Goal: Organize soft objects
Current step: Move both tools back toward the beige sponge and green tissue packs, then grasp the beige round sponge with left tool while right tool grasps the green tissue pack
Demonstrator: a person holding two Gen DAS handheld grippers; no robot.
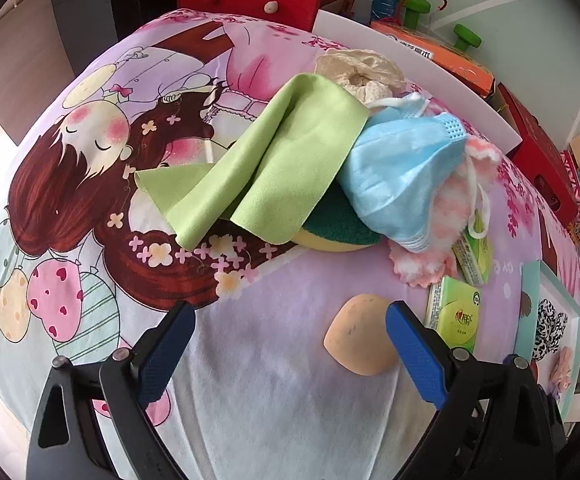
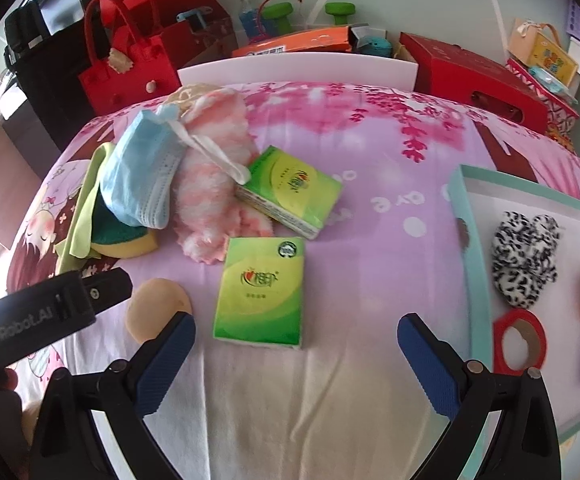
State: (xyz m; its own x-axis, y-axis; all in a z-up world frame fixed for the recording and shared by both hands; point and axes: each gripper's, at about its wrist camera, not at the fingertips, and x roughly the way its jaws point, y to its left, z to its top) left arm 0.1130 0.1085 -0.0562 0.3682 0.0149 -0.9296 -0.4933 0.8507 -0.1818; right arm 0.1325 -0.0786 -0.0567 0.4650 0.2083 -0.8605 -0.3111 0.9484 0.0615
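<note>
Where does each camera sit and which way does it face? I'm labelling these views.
Left wrist: on the left gripper, facing the pile with the green cloth; its own open blue fingers show.
Right wrist: on the right gripper, facing the tissue pack and tray; the left gripper's body shows.
Shared: round sponge, mask.

- The left gripper (image 1: 290, 348) hovers low with its two blue-padded fingers (image 1: 167, 354) spread wide apart, nothing between them.
- In the right wrist view, the left gripper's black body (image 2: 49, 312) reaches in from the left edge, and part of the hand (image 2: 7, 380) holding it shows beneath it, mostly hidden.
- The right gripper (image 2: 296, 364) is likewise spread wide, its blue pads (image 2: 426, 364) parted and empty, pointing forward and slightly downward.
</note>
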